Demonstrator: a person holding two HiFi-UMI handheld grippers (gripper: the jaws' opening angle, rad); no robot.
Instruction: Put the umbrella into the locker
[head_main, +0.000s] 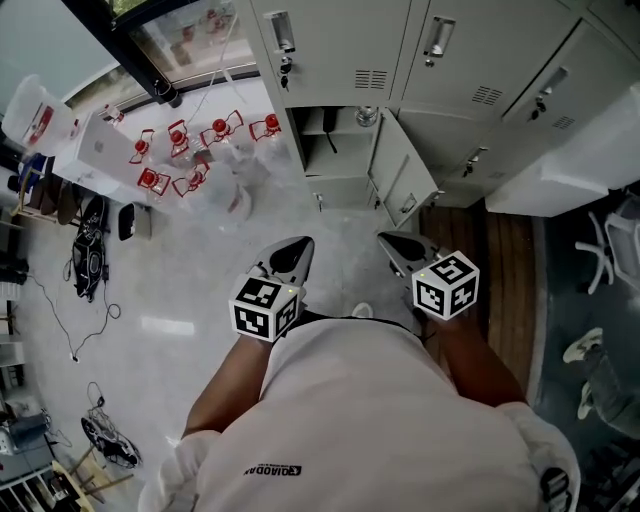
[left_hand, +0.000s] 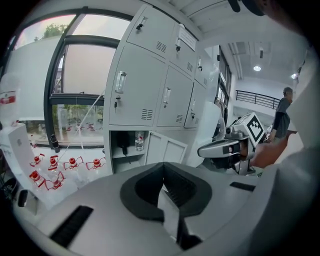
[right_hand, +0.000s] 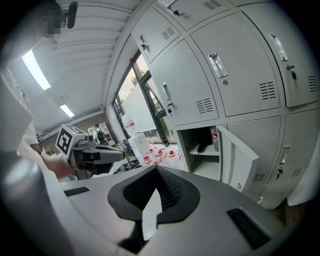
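Left gripper (head_main: 305, 243): I hold it out in front of my chest, pointed toward the lockers and tipped a little down. In its own view the two dark pads meet at the tip, so it is closed and carries nothing.
Right gripper (head_main: 385, 238): it sits alongside the left one, near it but not touching. Its jaws are pressed together as well, with nothing between them.
Locker (head_main: 350, 155): one compartment in the lower row stands open, straight ahead of both grippers and well apart from them. The compartments around it are closed.
Door (head_main: 402, 168): it is swung out to the right of the open compartment.
Shelf (left_hand: 126, 153): it splits the open compartment into an upper and a lower part, and I see nothing in the lower part.
Umbrella (left_hand: 123, 141): I take the small dark shape on the shelf, at the left, for the folded umbrella. It is too small for me to make out more.
Bottle (left_hand: 139, 140): a clear one stands upright on the same shelf, just beside the umbrella on its right.
Floor (head_main: 200, 290): pale and glossy, with a cluster of red-capped things (head_main: 190, 150) lying left of the locker, below the window (left_hand: 80, 100).
Background: in the left gripper view a person (left_hand: 283, 112) stands far off, beyond the right gripper.
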